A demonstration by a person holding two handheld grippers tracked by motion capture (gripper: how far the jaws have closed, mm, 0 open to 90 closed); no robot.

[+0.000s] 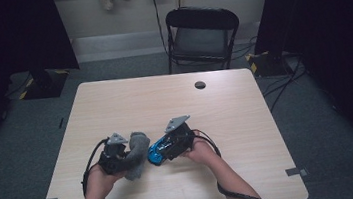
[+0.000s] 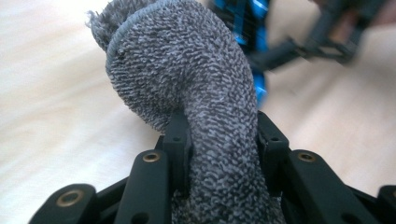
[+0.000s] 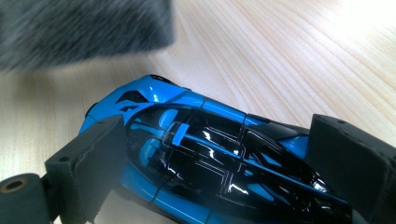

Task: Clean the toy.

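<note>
While the left gripper (image 1: 120,153) clenched a grey sock (image 1: 136,152) at the near middle of the surface (image 1: 129,100), the right gripper (image 1: 162,150) grasped a blue toy car (image 1: 156,152) just beside it. From the left gripper view, the sock (image 2: 187,84) bulged between both jaws, squeezed near its middle, with its cuff flopping over above. It looked soft, light and limp, so it would likely sag and fold wherever unsupported; a hold near the cuff, pinching a good bunch of cloth, should serve best. Its knit was coarse, speckled grey, with a ribbed hem. The car (image 3: 201,158) was probably hard, light and slick on its glossy shell, so the pads belonged across its flanks, as they sat in the right gripper view. Its body was bright blue with black panels and a dark canopy.
</note>
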